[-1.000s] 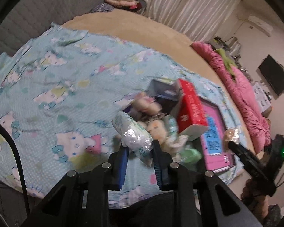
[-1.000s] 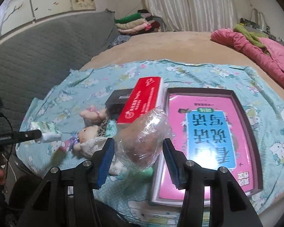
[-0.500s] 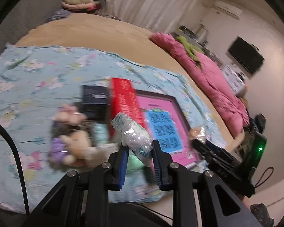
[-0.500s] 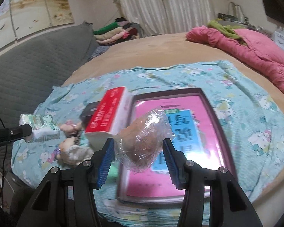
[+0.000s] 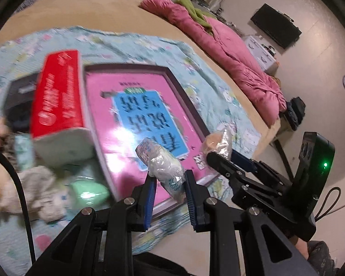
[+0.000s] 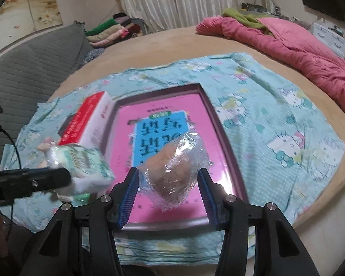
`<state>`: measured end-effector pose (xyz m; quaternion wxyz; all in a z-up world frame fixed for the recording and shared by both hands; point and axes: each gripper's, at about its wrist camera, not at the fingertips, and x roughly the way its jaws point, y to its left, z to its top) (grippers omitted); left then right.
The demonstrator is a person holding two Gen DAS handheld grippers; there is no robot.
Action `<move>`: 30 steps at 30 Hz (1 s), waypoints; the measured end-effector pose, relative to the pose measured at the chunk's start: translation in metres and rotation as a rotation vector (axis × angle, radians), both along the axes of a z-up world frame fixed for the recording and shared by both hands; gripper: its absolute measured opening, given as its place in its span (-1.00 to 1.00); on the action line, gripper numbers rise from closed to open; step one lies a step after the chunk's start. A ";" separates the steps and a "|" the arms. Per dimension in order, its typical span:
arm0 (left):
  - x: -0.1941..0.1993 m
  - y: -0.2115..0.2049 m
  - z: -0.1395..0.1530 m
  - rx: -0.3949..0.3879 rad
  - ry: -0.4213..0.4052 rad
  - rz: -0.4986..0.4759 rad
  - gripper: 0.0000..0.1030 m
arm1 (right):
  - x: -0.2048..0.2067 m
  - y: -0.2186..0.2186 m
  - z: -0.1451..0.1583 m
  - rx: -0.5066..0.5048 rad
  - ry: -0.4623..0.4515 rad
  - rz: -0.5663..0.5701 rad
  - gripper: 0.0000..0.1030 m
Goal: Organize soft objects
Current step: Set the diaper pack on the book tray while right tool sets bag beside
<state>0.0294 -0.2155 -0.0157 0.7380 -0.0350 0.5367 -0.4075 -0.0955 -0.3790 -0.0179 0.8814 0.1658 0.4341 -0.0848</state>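
My left gripper (image 5: 169,179) is shut on a small white and green tissue pack (image 5: 163,165), which it holds above the near edge of the pink tray (image 5: 172,78). The right gripper (image 6: 168,174) is shut on a brown bun in clear plastic wrap (image 6: 174,174), also held over the tray (image 6: 209,105). Each gripper shows in the other's view: the right gripper (image 5: 218,156) beside the left, and the tissue pack (image 6: 80,168) at the left. A plush doll (image 5: 34,188) and a green soft item (image 5: 89,191) lie left of the tray.
A red box (image 5: 57,92) stands against the tray's left side, with a black box (image 5: 18,96) behind it. All rest on a blue cartoon sheet (image 6: 276,115) spread on a tan bed. A pink quilt (image 6: 299,46) lies at the far right and folded clothes (image 6: 108,32) at the back.
Both grippers moved over toward the pink tray while keeping their loads. The left one swung right, from above the toy pile to the tray's near edge, close to the right gripper.
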 end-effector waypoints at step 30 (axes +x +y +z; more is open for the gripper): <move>-0.005 -0.014 -0.064 0.184 0.074 -0.049 -0.23 | 0.005 -0.014 -0.051 -0.038 0.164 -0.036 0.11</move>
